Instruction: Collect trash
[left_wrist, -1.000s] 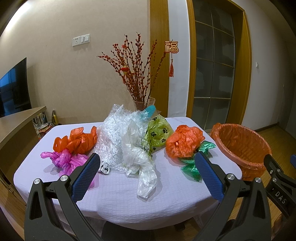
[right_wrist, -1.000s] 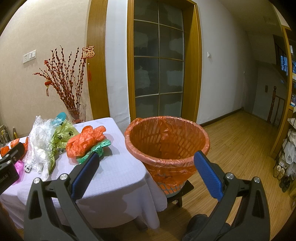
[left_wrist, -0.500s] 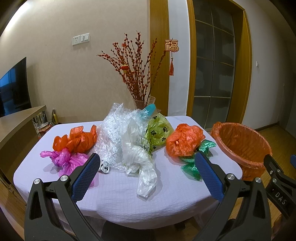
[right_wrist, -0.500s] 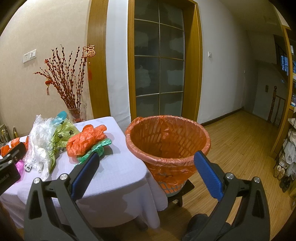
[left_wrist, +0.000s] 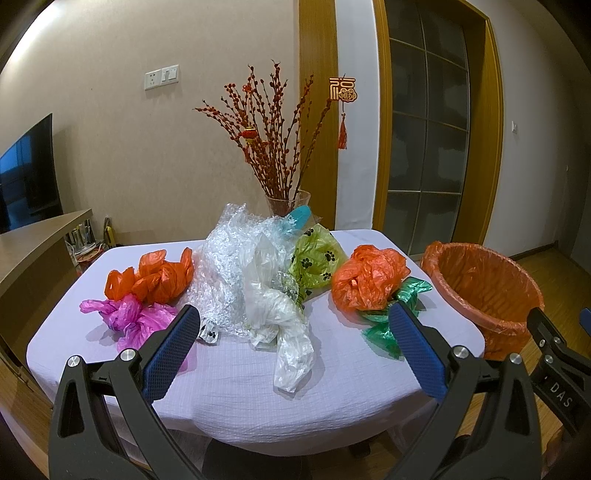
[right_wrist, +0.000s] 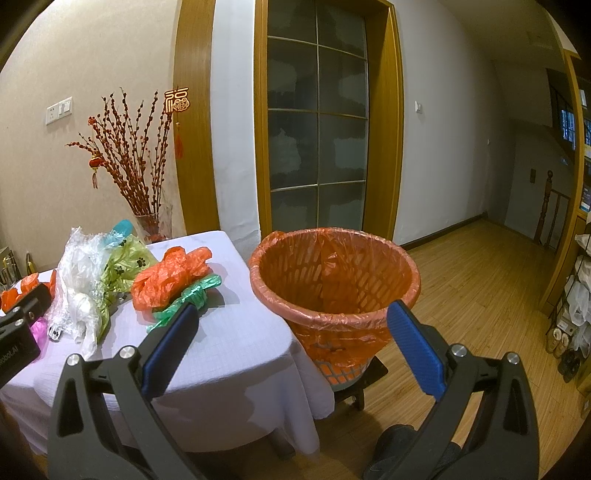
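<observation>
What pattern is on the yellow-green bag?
Black paw prints on the yellow-green bag, clearest in the left wrist view.

tablecloth (left_wrist: 240, 380): matt quilted cloth | bags (left_wrist: 369, 282): glossy crinkled plastic

light: dim, warm indoor | shadows: soft, beside bags on tablecloth (left_wrist: 236, 384) | focus: sharp, no blur | distortion: strong fisheye bending, dark vignette in corners

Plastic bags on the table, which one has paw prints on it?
The yellow-green bag, lying between the white bag and the right-hand orange bag. It alone carries black paw prints; the others are plain.
</observation>
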